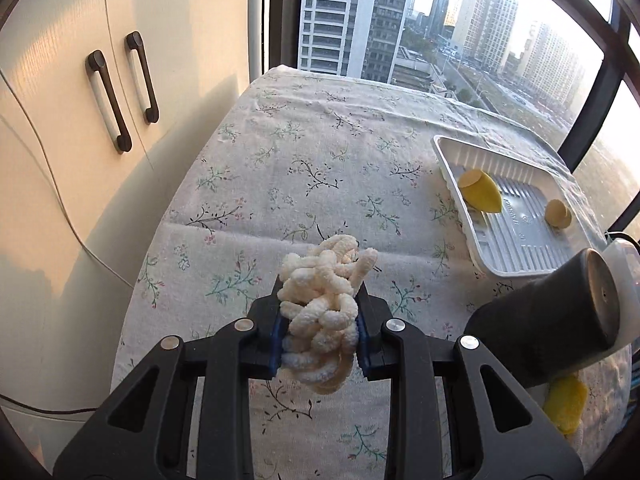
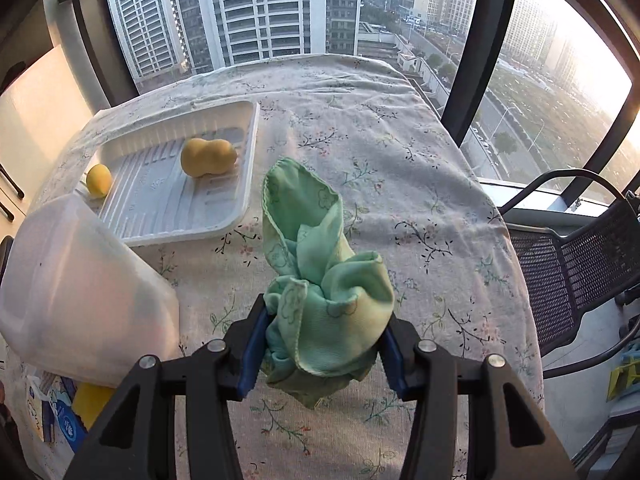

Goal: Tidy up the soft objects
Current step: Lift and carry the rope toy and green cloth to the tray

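The left tool [image 1: 320, 320] grips a cream chenille bundle [image 1: 322, 312]; the white tray [image 1: 520, 268] lies right of centre in its frame. The right tool [image 2: 324, 344] clamps a green cloth [image 2: 320, 280]; there the tray [image 2: 248, 168] sits upper left, nearer this tool by my judgement.

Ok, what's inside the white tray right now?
The white tray holds two yellow sponges: a peanut-shaped one and a small round one. The left gripper's housing covers its near-left corner.
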